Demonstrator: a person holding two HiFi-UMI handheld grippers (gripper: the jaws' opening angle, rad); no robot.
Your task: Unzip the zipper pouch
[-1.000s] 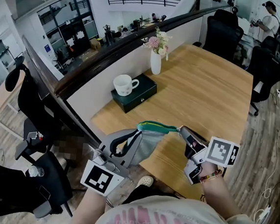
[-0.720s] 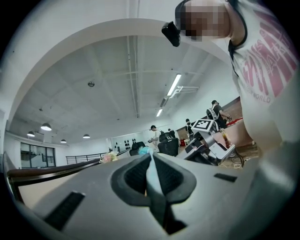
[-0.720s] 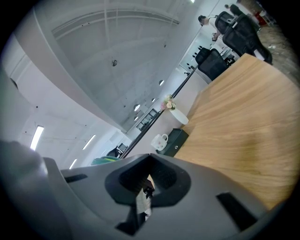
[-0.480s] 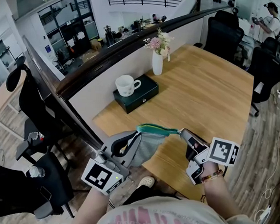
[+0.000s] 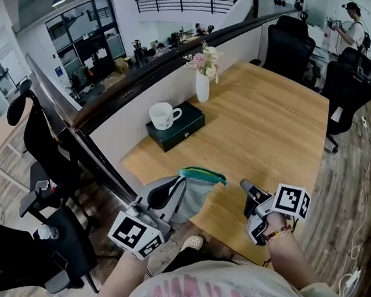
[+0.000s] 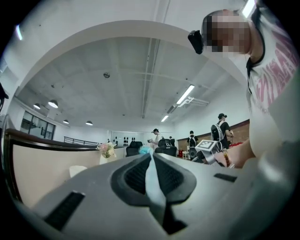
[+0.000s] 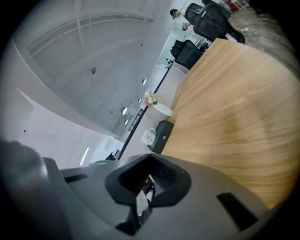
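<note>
Since the earlier frame, the right gripper point(image 5: 244, 183) has come away from the right end of the pouch's teal zipper band point(image 5: 202, 175). Before, its tip sat right at that end; now bare desk point(image 5: 266, 126) shows in the gap between them. The head view has also shifted a little, so the whole scene sits slightly lower and to the left.

The grey zipper pouch point(image 5: 197, 193) is held up over the near edge of the desk, in front of the person, with the zipper band arching along its top. The left gripper point(image 5: 171, 192) pinches it from the left. In the left gripper view the gripper point(image 6: 152, 164) has its jaws pressed onto a thin pale fold of the pouch fabric point(image 6: 153, 185). In the right gripper view the right gripper point(image 7: 143, 183) has its jaws fully together, and I see no pouch fabric or zipper pull between them.

As for progress, the pulling stroke looks finished. The right gripper was at the far end of the zipper's run and now stands clear of it, which suggests the slider has reached that end. I cannot tell whether the pouch's mouth actually gapes open, because the band appears only as a narrow teal arc and the slider is too small to find. If the zipper is fully open, what is left is setting the pouch down on the desk and letting go with the left gripper.
</note>
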